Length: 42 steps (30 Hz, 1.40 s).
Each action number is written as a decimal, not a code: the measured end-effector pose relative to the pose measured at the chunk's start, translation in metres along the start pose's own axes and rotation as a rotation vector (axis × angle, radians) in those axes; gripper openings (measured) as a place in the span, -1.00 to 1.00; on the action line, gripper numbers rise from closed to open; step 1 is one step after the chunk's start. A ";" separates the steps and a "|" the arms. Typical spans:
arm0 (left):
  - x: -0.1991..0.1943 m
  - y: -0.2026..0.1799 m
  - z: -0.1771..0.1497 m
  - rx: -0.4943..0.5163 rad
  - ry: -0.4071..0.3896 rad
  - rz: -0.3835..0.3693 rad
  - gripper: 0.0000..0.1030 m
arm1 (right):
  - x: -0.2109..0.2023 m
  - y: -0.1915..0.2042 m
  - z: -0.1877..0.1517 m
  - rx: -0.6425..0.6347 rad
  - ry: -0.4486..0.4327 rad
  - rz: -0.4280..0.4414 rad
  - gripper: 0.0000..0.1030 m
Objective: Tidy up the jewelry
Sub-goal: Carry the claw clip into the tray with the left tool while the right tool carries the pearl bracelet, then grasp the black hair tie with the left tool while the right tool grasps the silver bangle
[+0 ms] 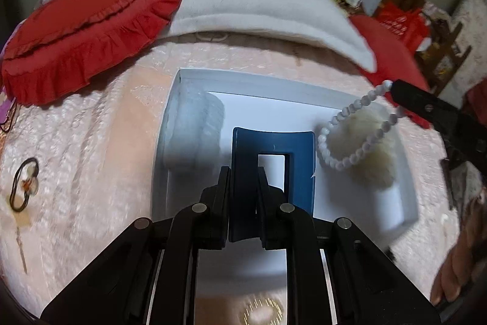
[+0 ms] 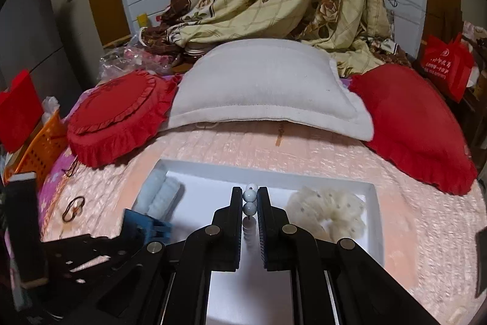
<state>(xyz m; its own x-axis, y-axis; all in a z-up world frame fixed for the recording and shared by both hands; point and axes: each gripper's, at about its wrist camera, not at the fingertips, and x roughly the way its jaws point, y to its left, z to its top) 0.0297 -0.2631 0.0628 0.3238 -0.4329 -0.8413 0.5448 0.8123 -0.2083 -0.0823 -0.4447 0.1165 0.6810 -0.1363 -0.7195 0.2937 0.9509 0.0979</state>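
Observation:
My left gripper [image 1: 243, 172] is shut on a blue rectangular hair claw [image 1: 299, 154], which hangs over the white tray [image 1: 261, 81]. In the right wrist view the same blue claw [image 2: 143, 224] shows at the lower left, over the tray's near-left corner. My right gripper [image 2: 250, 191] is shut on a white bead bracelet [image 2: 250, 197]; its loop [image 1: 344, 118] dangles over a cream fluffy scrunchie [image 1: 377, 154] lying in the tray's right part. A pale blue fluffy scrunchie [image 1: 197, 124] lies in the tray's left part.
The tray [image 2: 194, 168] rests on a pink quilted bedspread [image 2: 411, 188]. A hair tie with a clear flower [image 1: 26, 183] lies on the bedspread to the left. A white pillow [image 2: 264, 84] and red cushions [image 2: 118, 114] line the back. An orange basket [image 2: 42, 148] stands far left.

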 end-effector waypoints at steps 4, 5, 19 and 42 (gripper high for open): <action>0.025 0.002 0.010 -0.016 0.022 0.036 -0.74 | 0.029 -0.012 -0.004 0.019 0.041 -0.009 -0.83; 0.028 0.003 0.012 -0.025 0.021 0.033 -0.74 | 0.038 -0.017 -0.007 0.031 0.060 -0.007 -0.83; -0.023 0.008 0.006 -0.085 -0.032 -0.169 -0.27 | 0.026 -0.052 -0.019 0.132 0.078 0.012 -0.27; -0.087 0.075 -0.158 -0.100 -0.085 -0.041 -0.18 | -0.102 -0.006 -0.246 0.048 0.143 0.190 -0.23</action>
<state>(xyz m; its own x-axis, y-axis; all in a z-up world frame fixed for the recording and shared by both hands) -0.0800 -0.1021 0.0415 0.3696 -0.4944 -0.7867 0.4804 0.8264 -0.2936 -0.3184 -0.3682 0.0197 0.6261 0.0875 -0.7748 0.2033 0.9410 0.2705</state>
